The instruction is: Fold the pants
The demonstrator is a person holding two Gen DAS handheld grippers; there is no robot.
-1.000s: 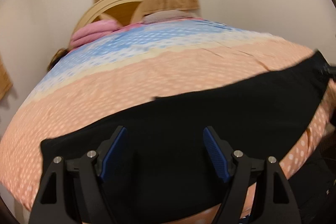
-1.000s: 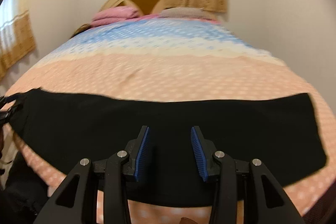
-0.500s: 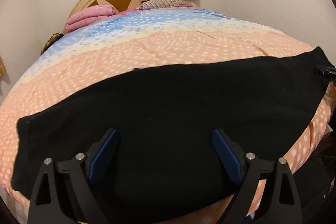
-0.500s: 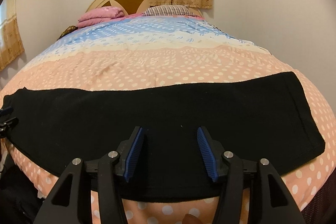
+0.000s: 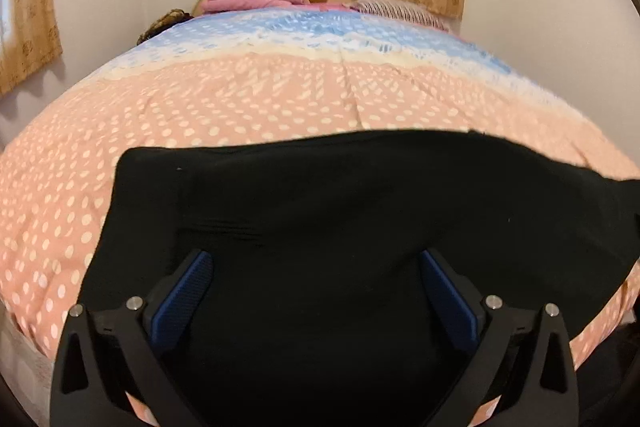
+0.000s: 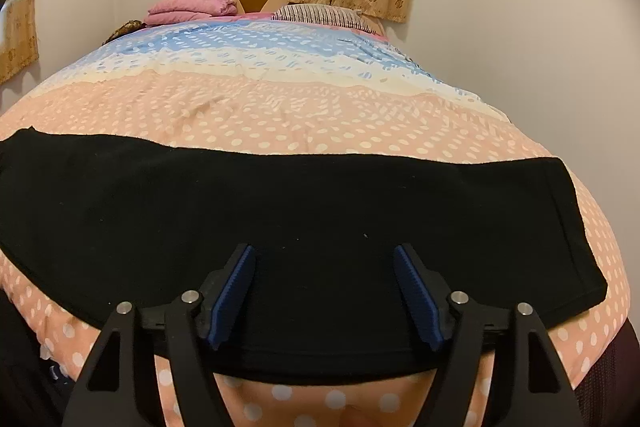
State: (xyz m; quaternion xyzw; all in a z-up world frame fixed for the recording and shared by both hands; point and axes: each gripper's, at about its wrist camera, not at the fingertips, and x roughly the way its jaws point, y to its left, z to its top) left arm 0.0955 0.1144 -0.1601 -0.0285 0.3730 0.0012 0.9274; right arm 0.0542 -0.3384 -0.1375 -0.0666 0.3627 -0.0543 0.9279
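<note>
Pants (image 6: 320,203) lie flat across the bed (image 6: 280,107) foot, spread wide so an end can be taken for folding. Left tool (image 5: 316,267) and right tool (image 6: 324,259) hover released above the cloth, cuff at 3 o'clock

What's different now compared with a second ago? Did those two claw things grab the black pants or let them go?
Neither grabbed anything. The left gripper swung toward the left end of the black pants, and its jaws spread wider. The right gripper also opened further and came closer to the cloth. The pants stayed flat across the dotted bedspread; the pink blanket is unmoved.
</note>
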